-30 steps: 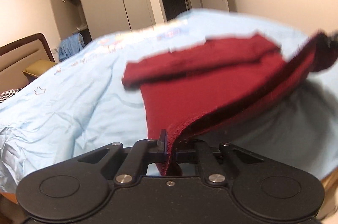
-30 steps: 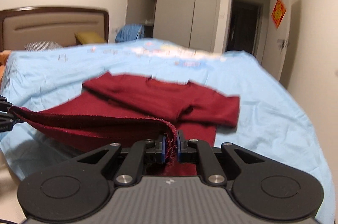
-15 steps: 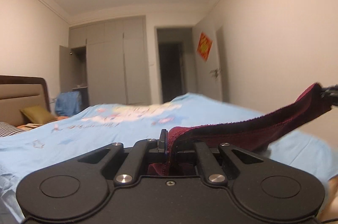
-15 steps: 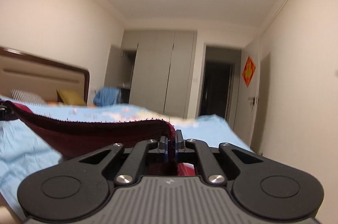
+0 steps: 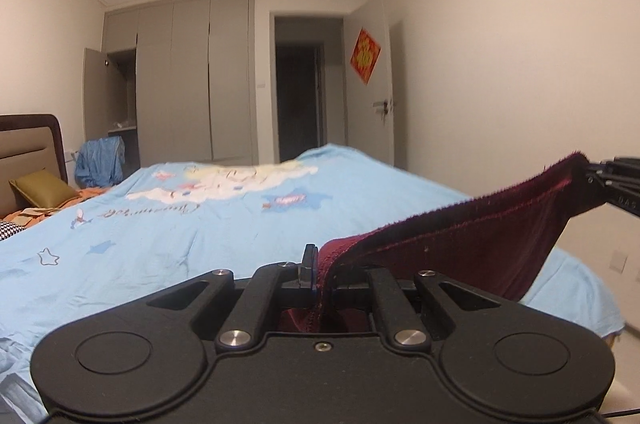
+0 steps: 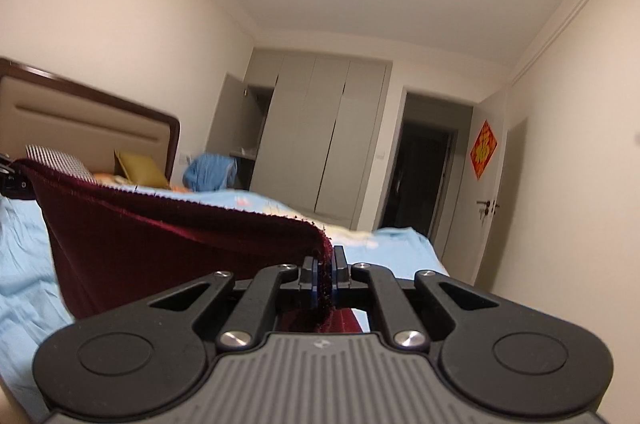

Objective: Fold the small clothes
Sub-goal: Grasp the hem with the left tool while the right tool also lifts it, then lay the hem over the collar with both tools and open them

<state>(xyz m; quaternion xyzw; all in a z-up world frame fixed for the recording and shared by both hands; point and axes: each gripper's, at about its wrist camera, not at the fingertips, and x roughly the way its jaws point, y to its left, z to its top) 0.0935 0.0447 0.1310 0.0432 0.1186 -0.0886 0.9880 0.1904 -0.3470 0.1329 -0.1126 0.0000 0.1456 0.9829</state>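
Stretching between both grippers, the dark red knitted garment [image 5: 472, 248] hangs in the air above the bed with its light blue cartoon-print cover [image 5: 168, 236]. The left gripper [image 5: 320, 270] has its fingers pinched tight on one fuzzy, ribbed hem corner; the right gripper [image 6: 325, 274] clamps the opposite corner just as tightly. The cloth sags in a soft, taut-edged sheet, its nap thick and velvety.

right tongs [image 5: 624, 190]: "DAS" partial | bedsheet [image 5: 152, 212]: cursive script, unreadable | red door sign [image 5: 365, 55]: unreadable
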